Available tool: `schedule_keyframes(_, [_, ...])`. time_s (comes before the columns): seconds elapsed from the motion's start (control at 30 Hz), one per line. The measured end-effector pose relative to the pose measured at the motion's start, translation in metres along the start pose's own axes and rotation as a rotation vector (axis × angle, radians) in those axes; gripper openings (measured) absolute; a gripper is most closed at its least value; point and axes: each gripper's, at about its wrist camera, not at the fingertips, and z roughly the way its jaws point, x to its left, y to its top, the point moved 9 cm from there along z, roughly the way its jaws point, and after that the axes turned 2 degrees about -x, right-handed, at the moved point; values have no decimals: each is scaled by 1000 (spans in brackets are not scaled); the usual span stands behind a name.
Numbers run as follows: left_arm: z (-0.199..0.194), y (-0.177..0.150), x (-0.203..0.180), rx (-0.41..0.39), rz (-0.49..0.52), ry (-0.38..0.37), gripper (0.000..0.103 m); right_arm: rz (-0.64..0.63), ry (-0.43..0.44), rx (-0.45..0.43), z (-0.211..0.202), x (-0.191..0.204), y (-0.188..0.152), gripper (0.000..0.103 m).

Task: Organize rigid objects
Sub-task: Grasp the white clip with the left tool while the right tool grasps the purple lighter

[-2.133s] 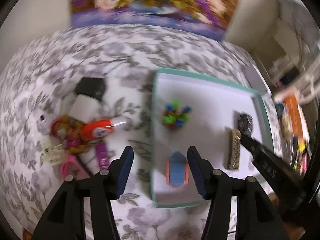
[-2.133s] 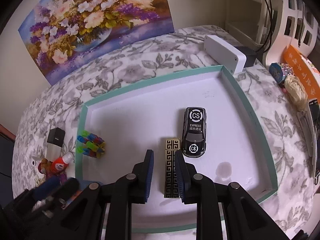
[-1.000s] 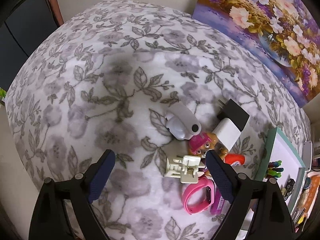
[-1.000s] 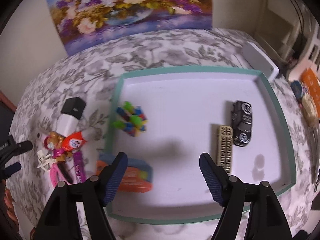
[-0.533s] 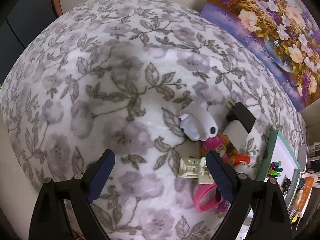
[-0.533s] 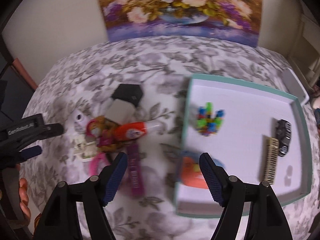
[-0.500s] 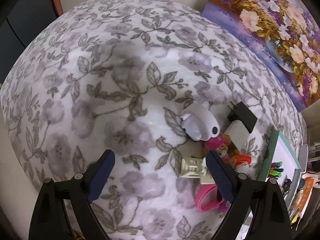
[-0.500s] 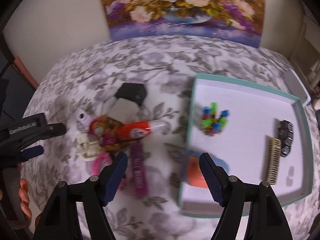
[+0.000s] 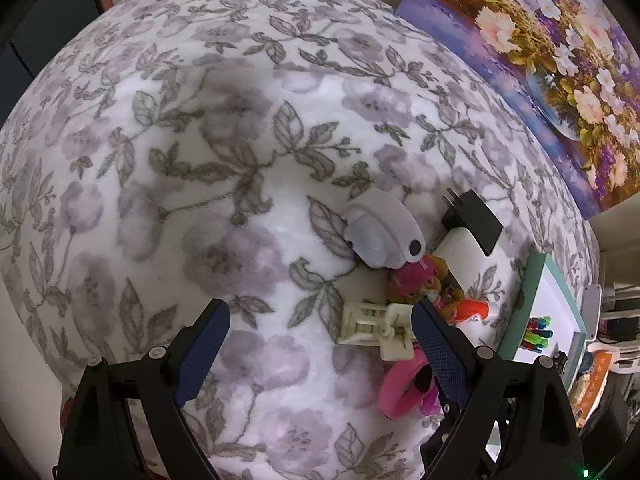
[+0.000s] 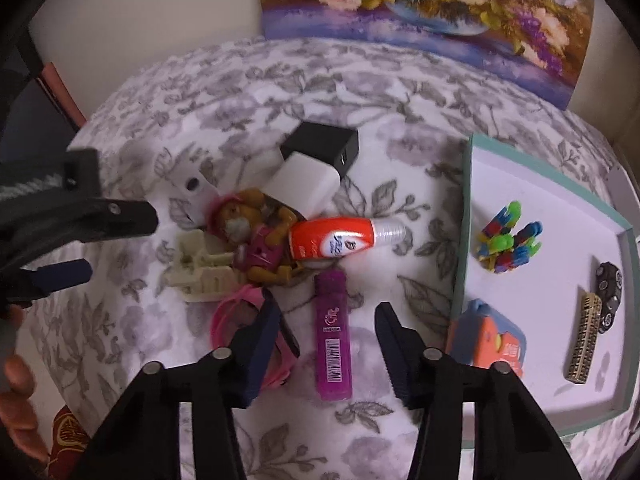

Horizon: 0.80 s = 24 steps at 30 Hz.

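Note:
My right gripper (image 10: 328, 332) is open and empty, its fingers either side of a purple case (image 10: 333, 336) lying on the floral cloth. Beside it lie an orange bottle (image 10: 340, 242), a toy pup figure (image 10: 256, 236), a cream clip (image 10: 200, 272), a pink band (image 10: 240, 320), a white adapter (image 10: 308, 178) and a black charger (image 10: 320, 146). My left gripper (image 9: 320, 344) is open and empty, low over the cloth, with the cream clip (image 9: 376, 326) by its right finger. A grey-white mouse-like device (image 9: 382, 234) lies just beyond.
A teal-rimmed white tray (image 10: 464, 216) at the right holds a colourful block cluster (image 10: 508, 242), a black toy car (image 10: 610, 296), a beige comb-like bar (image 10: 584, 338) and an orange-blue item (image 10: 488, 338). A flower painting (image 10: 432, 4) leans on the wall behind.
My right gripper has swung left from over the tray to over the purple case. My left gripper has moved closer to the clip and the grey-white device.

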Motion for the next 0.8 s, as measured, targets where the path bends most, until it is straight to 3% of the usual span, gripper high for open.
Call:
schedule_keyframes(0.17, [7, -7, -12, 42, 9, -49, 92, 32, 3, 18, 7, -8, 0, 45])
schedule_keyframes(0.47, [23, -21, -32, 79, 117, -18, 92, 25, -4, 44, 16, -9, -4, 41])
schedule_keyframes(0.63, [30, -24, -35, 83, 138, 0, 74, 3, -16, 68, 24, -9, -10, 35])
schedule_keyframes(0.8, [32, -24, -40, 80, 131, -36, 68, -14, -27, 63, 25, -7, -11, 35])
